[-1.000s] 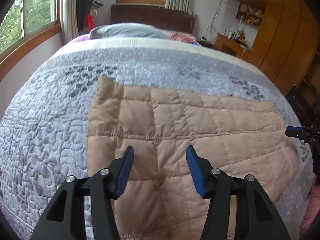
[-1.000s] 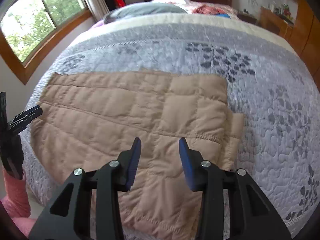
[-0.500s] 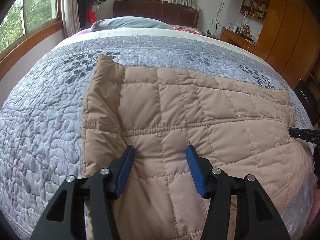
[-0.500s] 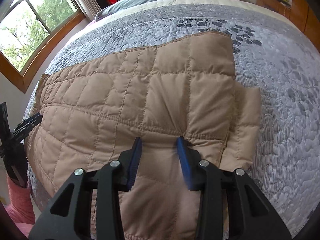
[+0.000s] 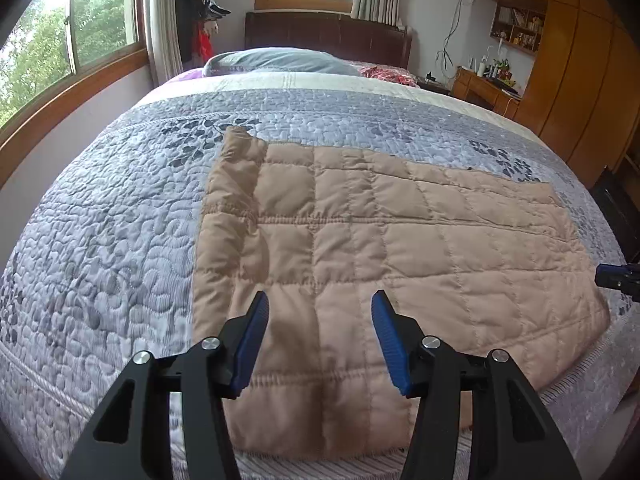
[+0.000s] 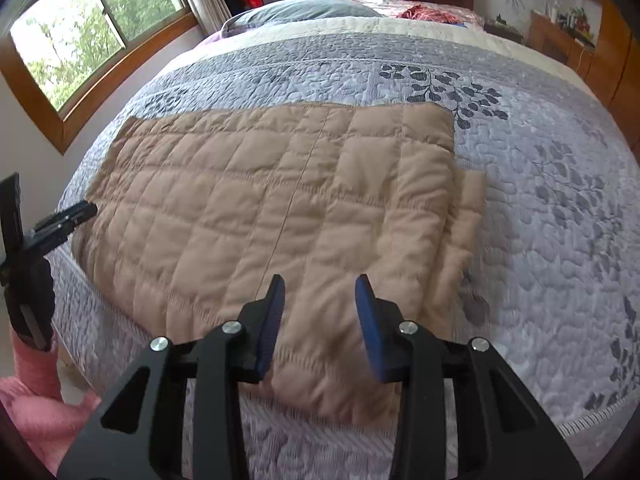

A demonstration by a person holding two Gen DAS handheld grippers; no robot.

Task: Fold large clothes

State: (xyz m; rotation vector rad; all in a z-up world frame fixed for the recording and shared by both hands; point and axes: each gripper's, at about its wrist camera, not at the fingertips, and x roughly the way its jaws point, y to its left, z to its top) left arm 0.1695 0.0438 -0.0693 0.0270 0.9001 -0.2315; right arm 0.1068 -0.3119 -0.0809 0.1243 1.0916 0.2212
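Note:
A tan quilted garment lies folded flat on the bed's grey patterned quilt, near the foot edge. It also shows in the right wrist view, with a narrow under-layer strip sticking out on its right side. My left gripper is open and empty, above the garment's near left part. My right gripper is open and empty, above the garment's near right part. The right gripper's tip shows at the left view's right edge; the left gripper shows at the right view's left edge.
The bed's foot edge runs just below the garment. Pillows and a dark headboard are at the far end. Windows are on the left wall. Wooden wardrobes and a desk stand at the right.
Both grippers have pulled back and up from the garment, staying open. The garment lies flat and looks smaller in both views than half a second ago.

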